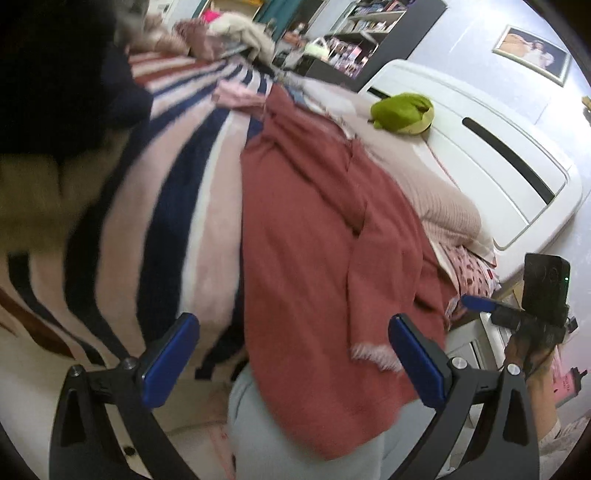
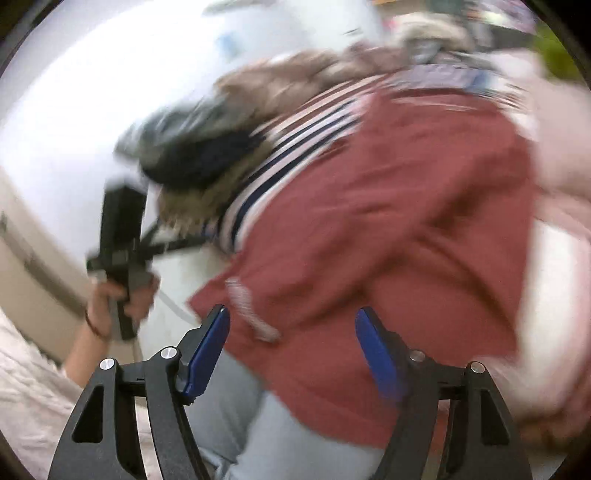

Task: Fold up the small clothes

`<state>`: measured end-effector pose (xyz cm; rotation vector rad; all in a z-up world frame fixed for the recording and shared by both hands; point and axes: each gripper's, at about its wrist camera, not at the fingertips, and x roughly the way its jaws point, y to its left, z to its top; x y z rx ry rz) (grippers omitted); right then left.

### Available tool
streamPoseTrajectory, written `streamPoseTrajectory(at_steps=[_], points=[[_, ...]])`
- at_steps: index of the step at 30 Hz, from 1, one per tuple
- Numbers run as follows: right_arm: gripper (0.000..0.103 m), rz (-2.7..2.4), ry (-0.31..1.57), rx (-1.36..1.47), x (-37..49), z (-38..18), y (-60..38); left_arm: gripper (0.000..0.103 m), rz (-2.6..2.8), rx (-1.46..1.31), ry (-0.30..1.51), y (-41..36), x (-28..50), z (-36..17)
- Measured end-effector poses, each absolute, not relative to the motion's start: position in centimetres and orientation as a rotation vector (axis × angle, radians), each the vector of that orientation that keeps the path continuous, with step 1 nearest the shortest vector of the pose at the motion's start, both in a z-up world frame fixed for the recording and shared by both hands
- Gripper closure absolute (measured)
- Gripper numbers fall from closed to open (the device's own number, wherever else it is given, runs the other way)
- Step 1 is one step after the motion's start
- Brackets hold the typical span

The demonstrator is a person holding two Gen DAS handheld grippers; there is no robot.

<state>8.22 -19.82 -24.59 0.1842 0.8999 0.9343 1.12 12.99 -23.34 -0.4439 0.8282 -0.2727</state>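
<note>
A dusty-red garment point(image 1: 314, 258) lies spread on the bed over a striped blanket point(image 1: 177, 184), its lower edge hanging toward me over light grey fabric point(image 1: 295, 454). My left gripper point(image 1: 291, 354) is open and empty just above the garment's near edge. My right gripper point(image 2: 291, 350) is open and empty over the same red garment point(image 2: 388, 229); this view is blurred. The right gripper also shows in the left wrist view point(image 1: 480, 302) at the far right, and the left gripper appears in the right wrist view point(image 2: 122, 240) at the left.
A beige pillow point(image 1: 424, 177) and a green item point(image 1: 402, 110) lie by the white headboard point(image 1: 498, 155). A pile of clothes point(image 1: 221, 33) sits at the bed's far end, with shelves point(image 1: 362, 40) behind. A dark garment point(image 1: 55, 74) fills the upper left.
</note>
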Motion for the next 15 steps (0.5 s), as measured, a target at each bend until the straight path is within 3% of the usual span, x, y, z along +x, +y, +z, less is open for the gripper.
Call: streamPoseTrajectory(at_steps=[4,12,14,15], points=[[0.018,0.848,0.963,0.419,8.4,-28.3,-25.9,0.002,-0.276,-0.474,0.877,12.5,1.8,-25.5],[0.017,0.848,1.042,0.679,8.7,-37.0,-26.9,0.002,-0.414,-0.719,0.916,11.9,4.0,-28.1],[0.018,0.902,1.04,0.757,8.8,-38.3,-26.6,0.007,-0.431,-0.753,0.92,11.6,4.3,-28.4],[0.02,0.949,1.027,0.798,8.7,-38.6,-26.3,0.016,-0.444,-0.766,0.923,11.4,4.5,-28.5]])
